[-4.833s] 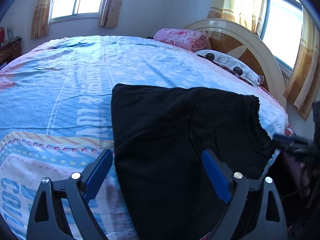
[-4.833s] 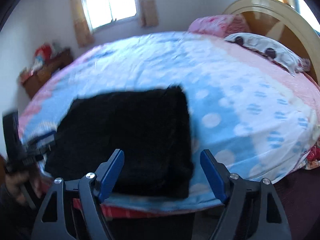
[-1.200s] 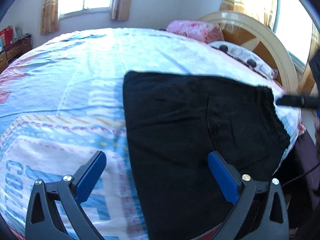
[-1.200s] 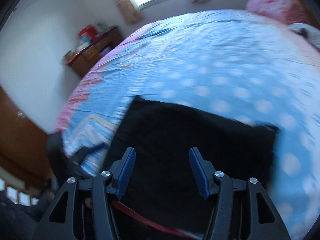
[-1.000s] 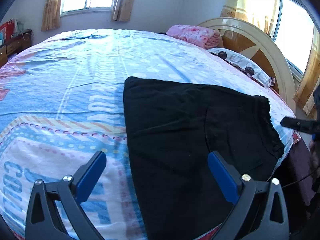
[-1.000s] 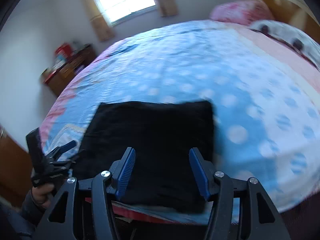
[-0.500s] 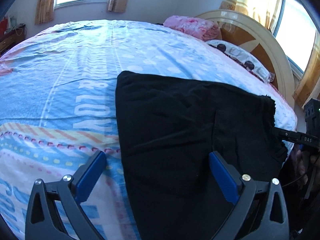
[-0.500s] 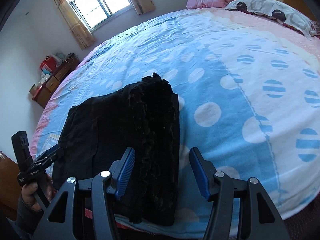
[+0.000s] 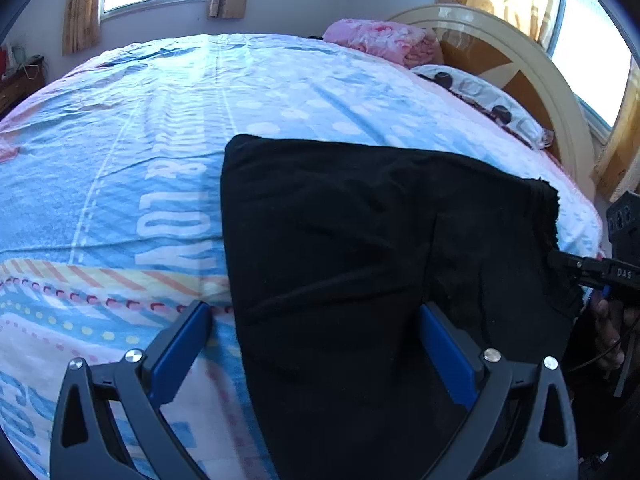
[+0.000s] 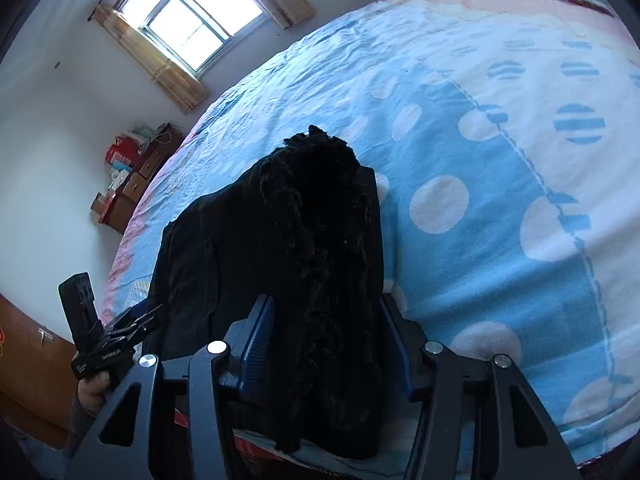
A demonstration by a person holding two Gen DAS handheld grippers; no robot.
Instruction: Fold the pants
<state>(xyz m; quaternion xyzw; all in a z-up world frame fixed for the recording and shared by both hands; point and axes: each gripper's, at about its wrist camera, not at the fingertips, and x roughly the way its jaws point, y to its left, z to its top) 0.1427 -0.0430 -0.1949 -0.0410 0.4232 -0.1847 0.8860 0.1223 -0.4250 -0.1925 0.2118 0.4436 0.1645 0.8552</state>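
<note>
Right wrist view: your right gripper (image 10: 326,316) straddles the ruffled waistband of the black folded pants (image 10: 280,240), not visibly clamped | left gripper (image 9: 314,330) wide open, straddling their left edge | blue patterned bedsheet (image 9: 120,160) underneath.

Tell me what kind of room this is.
Most likely a home bedroom: a bed with a blue dotted sheet, pillows against a curved headboard, and curtained windows. Black pants lie on the bed.
</note>
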